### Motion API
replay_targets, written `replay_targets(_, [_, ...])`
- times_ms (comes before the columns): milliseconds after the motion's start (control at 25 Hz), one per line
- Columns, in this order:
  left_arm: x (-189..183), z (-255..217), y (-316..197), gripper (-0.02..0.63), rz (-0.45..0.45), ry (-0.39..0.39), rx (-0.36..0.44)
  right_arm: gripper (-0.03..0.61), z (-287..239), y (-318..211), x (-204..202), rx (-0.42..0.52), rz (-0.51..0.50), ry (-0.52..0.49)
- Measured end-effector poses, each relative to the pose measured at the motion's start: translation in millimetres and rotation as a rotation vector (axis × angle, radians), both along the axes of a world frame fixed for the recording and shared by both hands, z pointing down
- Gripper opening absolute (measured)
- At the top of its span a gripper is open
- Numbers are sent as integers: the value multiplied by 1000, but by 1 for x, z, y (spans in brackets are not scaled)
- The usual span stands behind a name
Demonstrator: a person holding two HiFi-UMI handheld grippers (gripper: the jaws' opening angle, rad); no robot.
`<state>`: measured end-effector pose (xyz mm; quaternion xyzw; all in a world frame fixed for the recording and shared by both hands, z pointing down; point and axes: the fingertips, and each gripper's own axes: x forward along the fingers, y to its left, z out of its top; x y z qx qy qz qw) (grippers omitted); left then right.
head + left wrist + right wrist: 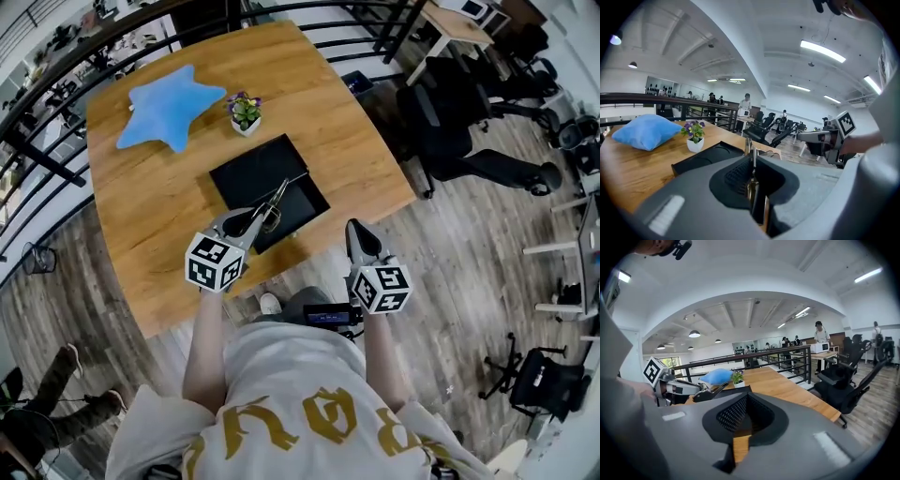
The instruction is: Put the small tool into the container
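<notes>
A slim silvery metal tool is clamped between the left gripper's jaws, poised over the flat black rectangular container lying mid-table, toward its near edge.

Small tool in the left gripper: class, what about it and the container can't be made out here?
- small tool: its type; tiny in head view, mostly covered by the left gripper in left gripper view.
- container: its contents; dark in head view, edge-on behind gripper bodies in gripper views.
</notes>
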<state>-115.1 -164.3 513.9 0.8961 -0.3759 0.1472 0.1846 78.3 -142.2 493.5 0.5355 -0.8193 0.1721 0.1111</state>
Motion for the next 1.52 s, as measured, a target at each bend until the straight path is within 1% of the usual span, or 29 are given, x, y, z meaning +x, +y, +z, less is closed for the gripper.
replay_targets(240, [21,1,-9,26,50,-8,-7,23,3,-8,9,-3,23,-19])
replay_targets(640, [30,4,-29,26,53,-37,-8,23,10,-31,7,-1,-15,-45])
replay_targets(1120, [40,33,-38,26,58,-63,-79,23,33,-45,18,-60,-23,-55])
replay_targets(1520, [51,67,-39,26,97,-120,-147,23,51,-50,28,-103,-14,-59])
